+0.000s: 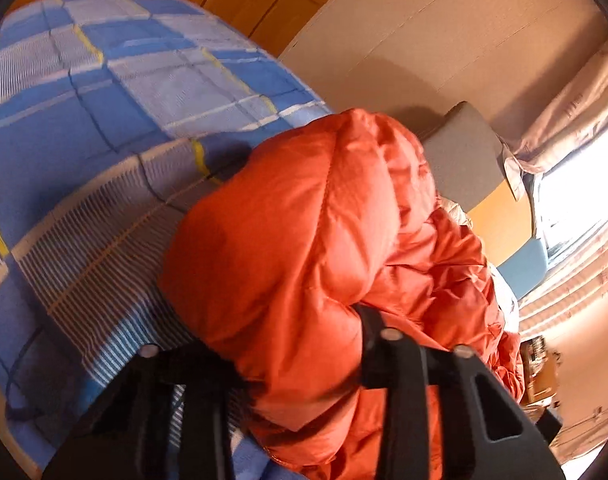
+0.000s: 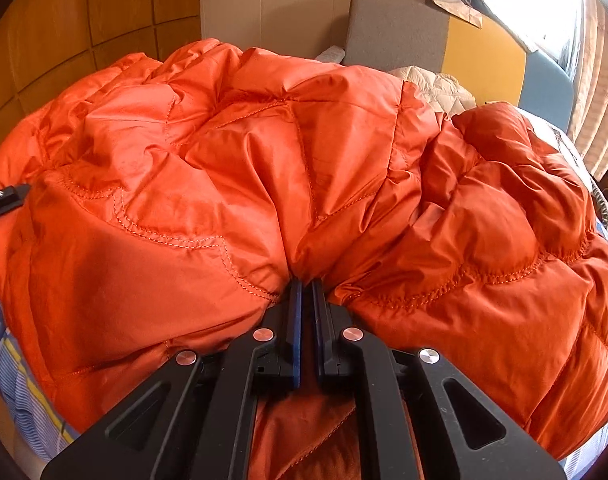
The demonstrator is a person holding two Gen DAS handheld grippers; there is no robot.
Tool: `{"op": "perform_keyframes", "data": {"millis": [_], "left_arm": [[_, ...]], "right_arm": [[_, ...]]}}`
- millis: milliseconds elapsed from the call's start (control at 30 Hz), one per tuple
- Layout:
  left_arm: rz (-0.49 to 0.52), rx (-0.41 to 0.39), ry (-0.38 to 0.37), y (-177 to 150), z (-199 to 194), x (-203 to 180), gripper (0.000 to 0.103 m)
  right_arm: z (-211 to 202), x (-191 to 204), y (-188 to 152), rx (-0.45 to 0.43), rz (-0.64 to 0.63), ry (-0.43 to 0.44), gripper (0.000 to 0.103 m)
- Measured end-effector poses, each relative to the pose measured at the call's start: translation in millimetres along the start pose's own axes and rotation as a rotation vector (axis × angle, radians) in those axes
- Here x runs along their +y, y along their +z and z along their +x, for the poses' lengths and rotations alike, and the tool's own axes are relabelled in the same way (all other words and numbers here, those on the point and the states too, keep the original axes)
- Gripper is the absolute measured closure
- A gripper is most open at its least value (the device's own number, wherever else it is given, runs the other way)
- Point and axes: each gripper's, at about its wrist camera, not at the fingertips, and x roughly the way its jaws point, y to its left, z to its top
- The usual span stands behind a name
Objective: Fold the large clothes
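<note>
Right gripper (image 2: 307, 284): jaws nearly together, pinching a thin fold of the orange down jacket (image 2: 232, 168) at its near edge. Fabric puckers into the gap and creases fan out from that spot, so I read it as a real grip on the shell, not just the pads pressed on top.

Left gripper (image 1: 304, 320): jaws partly closed around a puffy bunched section of the same jacket (image 1: 304, 220). One finger (image 1: 369, 320) digs into the padding; the other is mostly hidden behind cloth. Wider gap than the right because it holds thick quilted bulk rather than a single edge.

Likely reason for the two grips: one hand per end of a hem or side, so the garment can be lifted and folded over evenly. Fold itself not yet made; jacket looks rumpled.

Jacket lies on the bed, over a blue checked sheet (image 1: 104, 100), spread across most of the right wrist view. In that view a black bit of the left gripper peeks in at the jacket's left edge.

Counts: two grippers, one orange jacket, one checked sheet, one cream quilted item (image 2: 435, 84) behind the jacket, one grey cushion (image 2: 395, 24) against the wall beside it. Window with curtains at far right.
</note>
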Motion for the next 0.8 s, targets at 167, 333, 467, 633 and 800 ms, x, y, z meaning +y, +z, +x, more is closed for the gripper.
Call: {"op": "perform_keyframes", "data": {"millis": [167,333,467,633,800], "left_arm": [[0.107,-0.055,0.005,1,-23,-29,0.083],[0.242,-0.120,-0.027,1,-48,-66,0.084],[0.354,-0.167,-0.062,-5,-65,-97,0.085],[0.529,-0.202,-0.106,-24,-79,-136,0.085],[0.662,-0.195,-0.166,-45,-85,-167,0.085]], "right_arm": [[0,3,-1,0.005,-0.001,-0.013,0.096],[1,5,0,0.017,0.008,-0.022,0.096],[2,5,2,0.024,0.030,-0.023,0.096],[5,4,7,0.031,0.042,-0.026,0.096],[8,4,9,0.044,0.057,-0.016,0.096]]}}
